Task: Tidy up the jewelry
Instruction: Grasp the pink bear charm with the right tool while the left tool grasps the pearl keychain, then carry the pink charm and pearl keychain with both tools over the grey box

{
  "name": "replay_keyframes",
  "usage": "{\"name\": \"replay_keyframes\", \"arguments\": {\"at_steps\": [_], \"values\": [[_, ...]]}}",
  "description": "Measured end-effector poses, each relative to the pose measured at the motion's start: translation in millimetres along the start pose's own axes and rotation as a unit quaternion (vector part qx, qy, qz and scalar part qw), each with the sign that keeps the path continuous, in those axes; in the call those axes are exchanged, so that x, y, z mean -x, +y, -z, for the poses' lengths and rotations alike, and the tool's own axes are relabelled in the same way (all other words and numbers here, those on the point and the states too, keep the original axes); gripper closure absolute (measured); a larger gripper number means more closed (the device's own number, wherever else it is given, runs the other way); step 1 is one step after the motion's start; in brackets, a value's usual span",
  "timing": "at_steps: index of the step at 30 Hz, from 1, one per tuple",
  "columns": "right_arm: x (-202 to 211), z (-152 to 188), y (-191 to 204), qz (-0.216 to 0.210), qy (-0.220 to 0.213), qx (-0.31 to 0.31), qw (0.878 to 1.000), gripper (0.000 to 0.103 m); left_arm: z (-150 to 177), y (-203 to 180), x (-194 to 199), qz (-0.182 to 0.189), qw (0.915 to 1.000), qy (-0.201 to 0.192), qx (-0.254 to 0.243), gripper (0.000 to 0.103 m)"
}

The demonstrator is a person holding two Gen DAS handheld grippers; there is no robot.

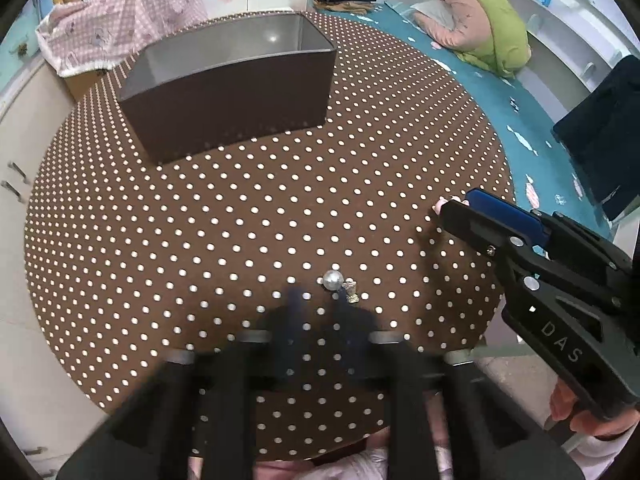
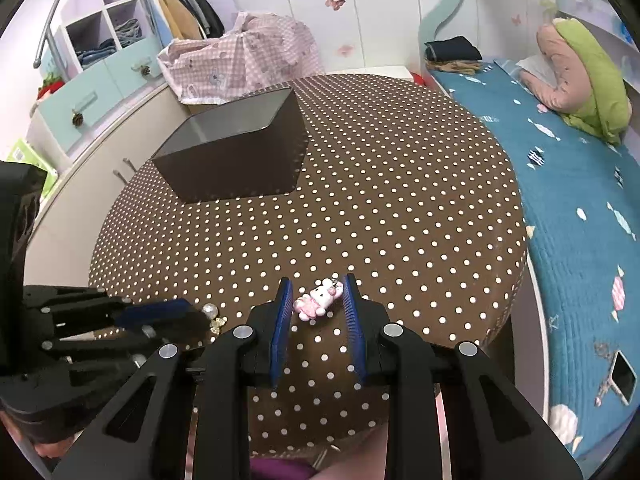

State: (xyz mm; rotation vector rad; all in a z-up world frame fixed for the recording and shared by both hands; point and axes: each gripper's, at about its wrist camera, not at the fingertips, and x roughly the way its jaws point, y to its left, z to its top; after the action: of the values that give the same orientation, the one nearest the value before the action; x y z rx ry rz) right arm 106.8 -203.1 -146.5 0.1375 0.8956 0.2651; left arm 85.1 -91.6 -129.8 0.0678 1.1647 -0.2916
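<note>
Left wrist view: a dark brown open box (image 1: 228,92) stands in the upper left on the round polka-dot tabletop (image 1: 200,240). At lower centre, a pearl bead (image 1: 333,280) lies just beside a small gold charm (image 1: 351,292); the left gripper (image 1: 320,312) is motion-blurred, its fingers parted and holding nothing, the bead just ahead of the tips. The right gripper (image 1: 460,210) enters from the right edge.

Right wrist view: the left gripper (image 2: 200,316) lies at lower left, with the bead (image 2: 209,311) at its tip. At lower centre, the right gripper (image 2: 316,304) has its fingers partly open around a pink-and-white bunny charm (image 2: 318,298), which rests on the tabletop; whether the pads touch it cannot be told.
</note>
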Motion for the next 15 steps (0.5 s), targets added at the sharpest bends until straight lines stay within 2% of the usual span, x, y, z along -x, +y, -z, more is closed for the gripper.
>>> {"name": "replay_keyframes", "arguments": {"at_steps": [1,2,7,9,10,11,15], "values": [[-1.0,0.1,-0.3,0.0,0.001,-0.001,1.0,0.077,-1.0,0.1,-0.9,0.004,1.0,-0.002,0.004,0.044],[-1.6,1.4,-0.2,0.001,0.002,-0.001,1.0,0.077,-3.6,-2.7,-3.4,0.003,1.0,-0.003,0.003,0.042],[-5.8,0.9,-2.2,0.0,0.007,-0.001,1.0,0.077,-8.6,-17.1,-13.6,-0.03,0.9994,-0.008,-0.018,0.045],[-7.8,1.4,-3.4,-0.002,0.008,-0.003,1.0,0.077,-10.0,-29.9,-16.0,-0.052,0.9979,-0.018,-0.034,0.068],[-8.7,1.5,-4.2,-0.002,0.009,-0.004,1.0,0.077,-10.7,-33.7,-15.7,-0.046,0.9979,-0.02,-0.04,0.075],[-10.0,1.3,-5.3,-0.003,0.01,-0.005,1.0,0.077,-11.5,-36.0,-16.1,-0.051,0.9976,-0.02,-0.043,0.088],[-11.3,-0.9,-6.1,-0.004,0.009,-0.005,1.0,0.077,-15.9,-35.6,-18.9,-0.041,0.9982,-0.017,-0.04,0.09]]}}
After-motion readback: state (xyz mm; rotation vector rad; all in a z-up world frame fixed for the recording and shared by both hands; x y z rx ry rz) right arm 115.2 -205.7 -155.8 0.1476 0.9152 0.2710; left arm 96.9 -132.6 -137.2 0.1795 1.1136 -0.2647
